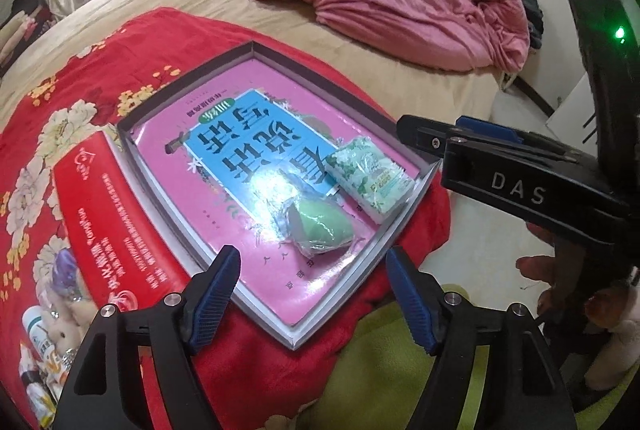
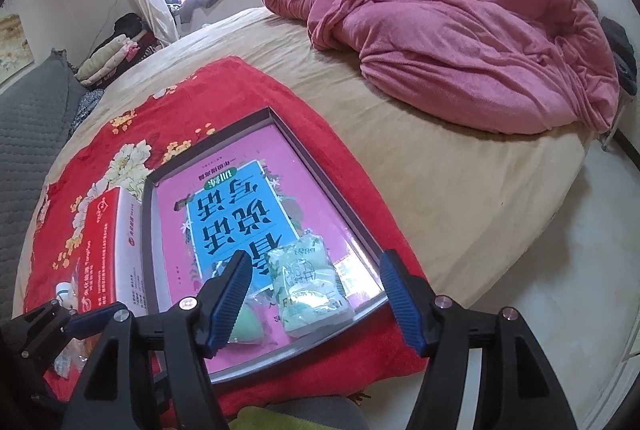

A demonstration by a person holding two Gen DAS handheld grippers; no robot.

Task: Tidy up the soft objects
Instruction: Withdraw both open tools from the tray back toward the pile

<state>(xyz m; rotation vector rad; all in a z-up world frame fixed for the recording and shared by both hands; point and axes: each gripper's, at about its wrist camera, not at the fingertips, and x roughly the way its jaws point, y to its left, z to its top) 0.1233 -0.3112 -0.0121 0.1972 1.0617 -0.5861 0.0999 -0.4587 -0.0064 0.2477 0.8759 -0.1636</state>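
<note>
**Both tongs hang empty above the tray**

Nearest to me, the left gripper [image 1: 312, 294] hangs with its blue pads spread wide and nothing between them. The right gripper [image 2: 316, 300] likewise stands apart, gripping nothing, above the tray's near corner.

Just beyond the pads lies a shallow grey-rimmed tray [image 1: 404, 230] lined with a pink and blue printed sheet. Inside it, near the closest corner, a green sponge in clear wrap [image 1: 320, 226] rests on the sheet, and just beside it lies a pale green tissue pack [image 1: 370, 176]; whether the two touch is hard to say.

The tray sits on a red floral blanket [image 1: 80, 86], with a red box [image 2: 108, 246] against its left side. A small plush toy [image 1: 60, 330] and some bottles lie at the blanket's near left edge.

Further back, the beige bed [image 2: 400, 158] stretches away, with a rumpled pink quilt [image 2: 460, 42] heaped at its far end, a window behind.
</note>
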